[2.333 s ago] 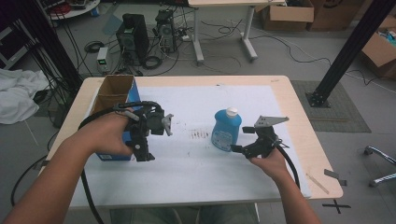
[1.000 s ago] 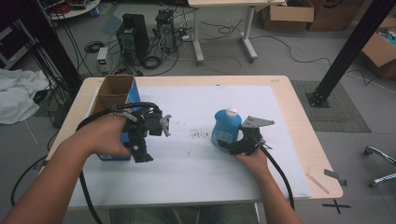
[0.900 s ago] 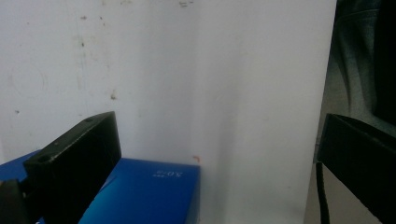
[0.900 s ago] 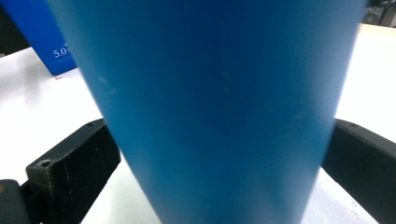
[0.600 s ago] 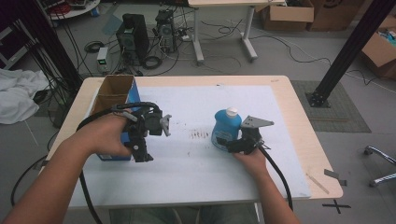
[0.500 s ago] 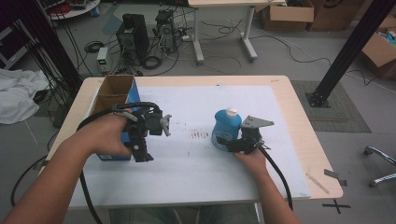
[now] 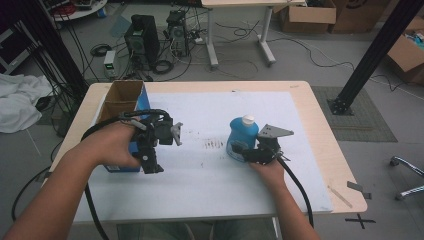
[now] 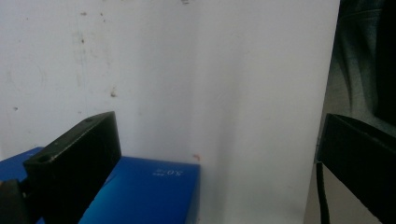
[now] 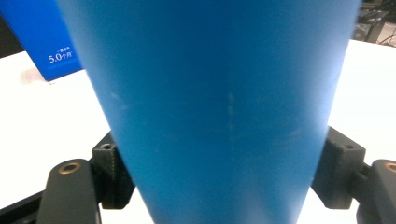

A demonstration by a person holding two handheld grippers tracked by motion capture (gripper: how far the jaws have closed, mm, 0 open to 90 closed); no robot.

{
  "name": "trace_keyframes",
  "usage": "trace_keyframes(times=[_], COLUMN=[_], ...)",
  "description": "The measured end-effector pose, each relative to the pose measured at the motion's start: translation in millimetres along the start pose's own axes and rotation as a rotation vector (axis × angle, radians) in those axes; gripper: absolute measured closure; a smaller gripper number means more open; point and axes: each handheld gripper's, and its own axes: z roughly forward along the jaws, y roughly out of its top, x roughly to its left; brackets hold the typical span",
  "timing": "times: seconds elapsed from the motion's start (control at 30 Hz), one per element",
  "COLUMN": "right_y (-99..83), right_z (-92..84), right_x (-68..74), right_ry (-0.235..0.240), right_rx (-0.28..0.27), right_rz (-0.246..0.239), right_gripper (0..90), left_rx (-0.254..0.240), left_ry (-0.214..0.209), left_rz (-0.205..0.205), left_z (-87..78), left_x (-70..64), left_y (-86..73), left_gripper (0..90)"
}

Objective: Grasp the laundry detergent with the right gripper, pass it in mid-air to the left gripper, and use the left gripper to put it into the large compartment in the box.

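A blue bottle [image 7: 242,138] with a white cap stands upright on the white mat, right of centre. My right gripper [image 7: 247,152] is against its near side. In the right gripper view the bottle [image 9: 219,93] sits between the jaws, and both pads [image 9: 113,173] press on its sides, so my right gripper [image 9: 224,161] is shut on it. My left gripper [image 7: 150,161] hangs at the left beside a blue-sided cardboard box [image 7: 121,101]. Seen from the left gripper view, my left gripper [image 8: 215,128] is wide open over bare mat, with the box's blue corner [image 8: 144,191] just below.
The white mat [image 7: 210,175] covers most of the wooden table [image 7: 320,130]. A small brown stain [image 7: 215,144] marks the mat between the grippers. The blue box also appears far left in the right gripper view [image 9: 37,42]. Cables trail toward the near edge.
My right gripper slid left up to the blue bottle and its jaws came around it. The left gripper and the box stayed put.
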Motion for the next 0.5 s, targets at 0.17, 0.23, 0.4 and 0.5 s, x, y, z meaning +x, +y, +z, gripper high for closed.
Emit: trace_keyframes(times=[0.17, 0.23, 0.4, 0.5], right_y=[-1.8, -3.0, -3.0, -2.7], right_z=[-0.7, -1.7, -2.9, -2.5], right_x=[0.2, -0.4, -0.6, 0.3], right_ry=[-0.005, -0.004, 0.011, 0.008], right_rx=[-0.003, -0.007, -0.017, -0.023], right_rz=[-0.003, 0.000, -0.002, -0.010], right_gripper=[24.9, 27.3, 32.3, 33.0], left_rx=[0.003, 0.005, 0.006, 0.004], left_ry=[0.001, -0.002, 0.001, 0.001], left_rz=[0.000, -0.004, 0.000, 0.001], left_z=[0.5, 0.7, -0.2, -0.4], left_x=[0.2, 0.1, 0.1, 0.1], left_y=[-0.6, -0.7, 1.0, 1.7], left_gripper=[0.1, 0.1, 0.1, 0.1])
